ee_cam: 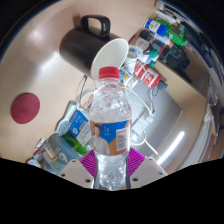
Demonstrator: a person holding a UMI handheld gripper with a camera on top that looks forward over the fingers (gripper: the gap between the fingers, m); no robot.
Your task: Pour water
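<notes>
Left of and beyond the hand-held gripper [111, 176] stands a dark jug [82, 46] on the counter [40, 75]. The water bottle [108, 125], red cap on, sits upright between the fingers, both pads pinching it. Farther right, a white bowl [111, 55]. The bottle is apparently being carried; next, uncapping and tilting over a vessel.
</notes>
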